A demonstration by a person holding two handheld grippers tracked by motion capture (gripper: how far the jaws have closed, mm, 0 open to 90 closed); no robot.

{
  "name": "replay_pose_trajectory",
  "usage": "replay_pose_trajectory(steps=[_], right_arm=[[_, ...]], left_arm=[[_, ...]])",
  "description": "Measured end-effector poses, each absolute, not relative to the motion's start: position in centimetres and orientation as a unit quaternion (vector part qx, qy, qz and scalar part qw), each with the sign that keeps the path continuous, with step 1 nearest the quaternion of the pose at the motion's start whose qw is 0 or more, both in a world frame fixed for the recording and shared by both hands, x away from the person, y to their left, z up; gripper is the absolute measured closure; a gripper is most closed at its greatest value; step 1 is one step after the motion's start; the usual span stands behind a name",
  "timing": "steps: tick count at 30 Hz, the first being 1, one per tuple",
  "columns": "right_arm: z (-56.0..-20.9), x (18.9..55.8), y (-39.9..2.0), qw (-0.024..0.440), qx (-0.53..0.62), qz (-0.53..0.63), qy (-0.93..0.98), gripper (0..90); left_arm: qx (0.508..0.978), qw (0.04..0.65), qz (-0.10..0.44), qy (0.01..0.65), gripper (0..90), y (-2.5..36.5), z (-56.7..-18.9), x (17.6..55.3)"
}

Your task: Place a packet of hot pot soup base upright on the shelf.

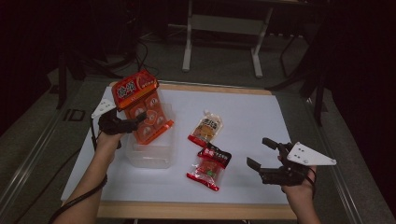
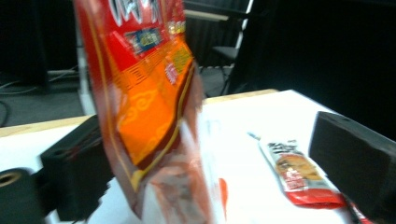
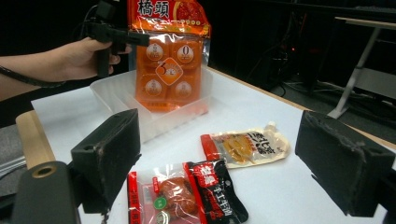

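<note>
A tall orange snack bag (image 1: pixel 140 105) (image 2: pixel 144 93) (image 3: pixel 170 56) stands tilted in a clear plastic bin (image 1: pixel 149 156) (image 3: pixel 112 93). My left gripper (image 1: pixel 140 116) (image 2: pixel 215 163) is at the bag's side, open. The bag hangs between its wide jaws, close to the left one, and neither pad presses on it. The right gripper view shows that left gripper (image 3: pixel 121 37) beside the bag's top. My right gripper (image 1: pixel 258 151) (image 3: pixel 233 154) hovers open and empty over the table's front right, pointing at the loose packets.
A yellowish pouch (image 1: pixel 205 128) (image 2: pixel 296 175) (image 3: pixel 250 145) and a red-and-black packet (image 1: pixel 210 168) (image 3: pixel 187 196) lie on the white sheet (image 1: pixel 252 112) right of the bin. Wooden table edges frame the sheet. A table frame (image 1: pixel 222 28) stands on the floor behind.
</note>
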State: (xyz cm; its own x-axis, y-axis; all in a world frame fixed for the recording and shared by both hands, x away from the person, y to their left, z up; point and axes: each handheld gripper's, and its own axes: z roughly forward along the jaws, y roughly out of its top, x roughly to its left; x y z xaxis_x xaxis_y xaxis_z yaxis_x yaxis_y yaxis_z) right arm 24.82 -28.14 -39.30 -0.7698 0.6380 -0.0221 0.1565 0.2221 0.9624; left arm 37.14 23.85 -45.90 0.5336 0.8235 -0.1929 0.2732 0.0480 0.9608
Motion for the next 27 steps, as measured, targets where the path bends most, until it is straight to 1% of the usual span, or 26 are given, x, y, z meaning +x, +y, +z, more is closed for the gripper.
replay_pose_trajectory(steps=[6, 25, 27], right_arm=[[-39.4, 24.7, -28.2, 0.212, 0.264, 0.565, 0.753, 13.9], [-39.5, 24.8, -27.9, 0.209, 0.265, 0.564, 0.754, 13.9], [-39.5, 24.7, -27.9, 0.210, 0.265, 0.564, 0.753, 13.9]], left_arm=[[0.648, 0.579, 0.242, 0.431, 1.7, 24.4, -45.5, 36.4], [0.659, 0.576, 0.242, 0.418, 1.6, 25.3, -45.1, 33.3], [0.664, 0.571, 0.250, 0.412, 1.6, 25.4, -44.9, 32.6]])
